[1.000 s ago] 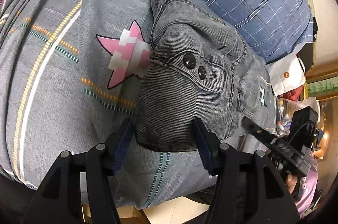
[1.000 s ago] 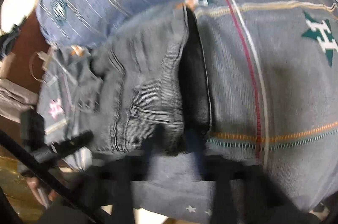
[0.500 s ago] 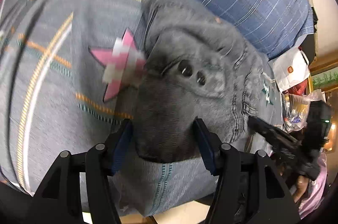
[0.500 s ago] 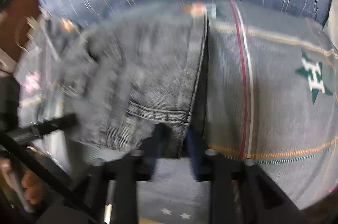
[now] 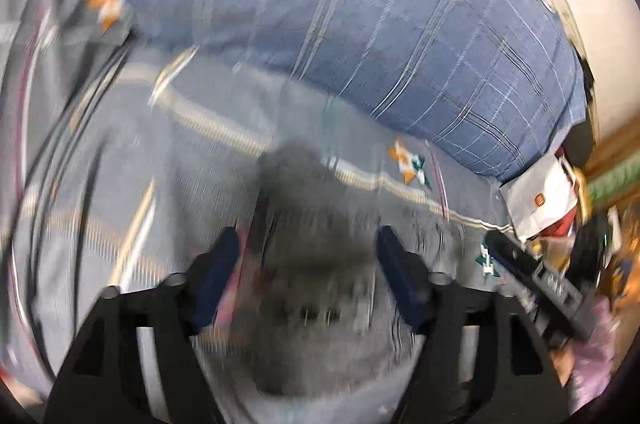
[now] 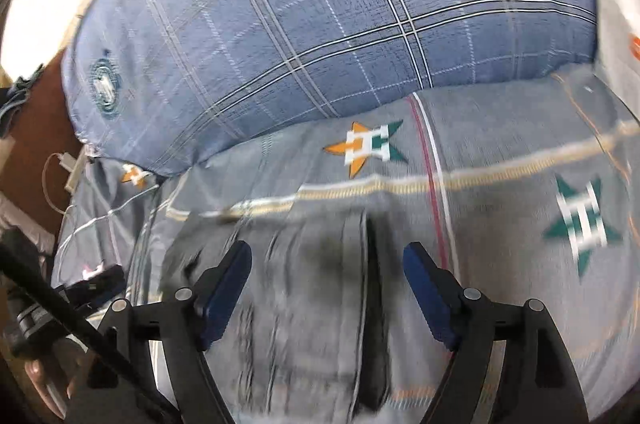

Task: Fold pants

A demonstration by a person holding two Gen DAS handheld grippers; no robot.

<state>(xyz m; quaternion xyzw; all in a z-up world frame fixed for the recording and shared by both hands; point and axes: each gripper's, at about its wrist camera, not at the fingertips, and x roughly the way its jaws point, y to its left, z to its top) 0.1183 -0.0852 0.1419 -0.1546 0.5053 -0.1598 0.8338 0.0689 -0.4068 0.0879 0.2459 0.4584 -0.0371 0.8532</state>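
a bed is filling both views, w/ a grey bedsheet printed with stars and thin coloured stripes [image 6: 500,144] spreading across it and a big blue plaid pillow [image 6: 320,12] lying at the far side. the grey denim pants [image 5: 316,288] are lying on the sheet near the bed's front edge, heavily blurred in both views. the left gripper [image 5: 308,260] is hovering over them w/ its blue-padded black fingers [image 5: 218,272] spread wide, fabric showing between the pads but nothing pinched. the right gripper [image 6: 328,272] is also standing wide open over the pants [image 6: 312,284], a dark fold line running between its fingers; it's gripping nothing. a white paper bag w/ an orange logo [image 5: 536,200] is sitting past the bed's right edge in the left view. a white charging cable [image 6: 60,184] is trailing at the left in the right view.
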